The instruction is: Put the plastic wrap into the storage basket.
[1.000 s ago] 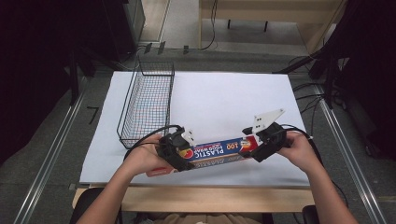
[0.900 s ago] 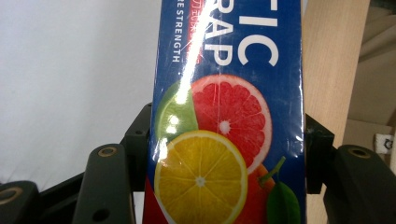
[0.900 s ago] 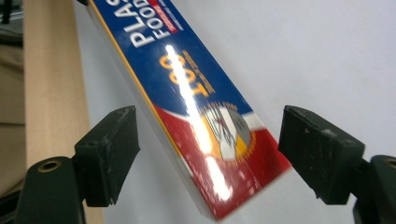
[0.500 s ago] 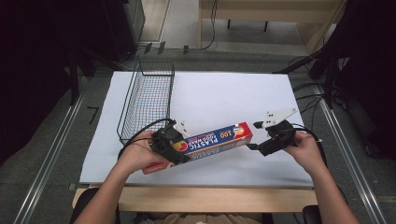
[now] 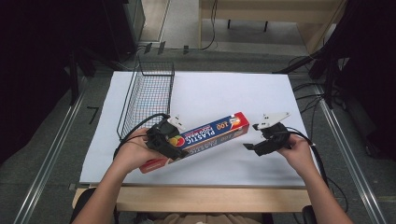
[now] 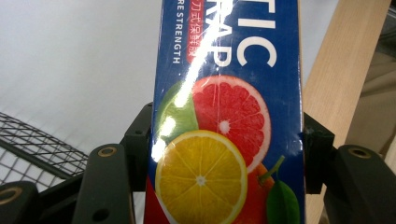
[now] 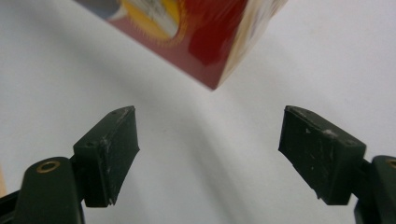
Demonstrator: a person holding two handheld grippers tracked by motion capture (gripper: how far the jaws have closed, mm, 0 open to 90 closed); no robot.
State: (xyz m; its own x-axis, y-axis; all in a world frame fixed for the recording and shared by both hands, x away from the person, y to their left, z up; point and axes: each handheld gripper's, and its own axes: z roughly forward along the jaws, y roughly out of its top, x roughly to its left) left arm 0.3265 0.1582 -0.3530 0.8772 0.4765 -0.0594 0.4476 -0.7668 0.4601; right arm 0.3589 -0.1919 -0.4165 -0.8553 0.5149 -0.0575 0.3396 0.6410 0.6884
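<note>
- High view: left tool [image 5: 164, 138] pinching plastic wrap box [image 5: 210, 134] near its lower end, box tilted above white worktop [image 5: 224, 93].
- Right tool [image 5: 254, 146] spread, just beside box's far end, apart from it.

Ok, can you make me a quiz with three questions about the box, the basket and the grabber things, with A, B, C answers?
1. Where is the wire basket?
A. on the white table's left side
B. on the floor
C. on top of the box

2. What colour is most of the plastic wrap box?
A. green
B. blue
C. pink

3. What is the right gripper doing?
A. squeezing the box
B. holding the basket
C. open, holding nothing

Answers:
1 A, the basket stands at the left, beyond the left gripper.
2 B, its printed face is blue with fruit pictures.
3 C, its jaws stand apart with the box end beyond them.
</note>
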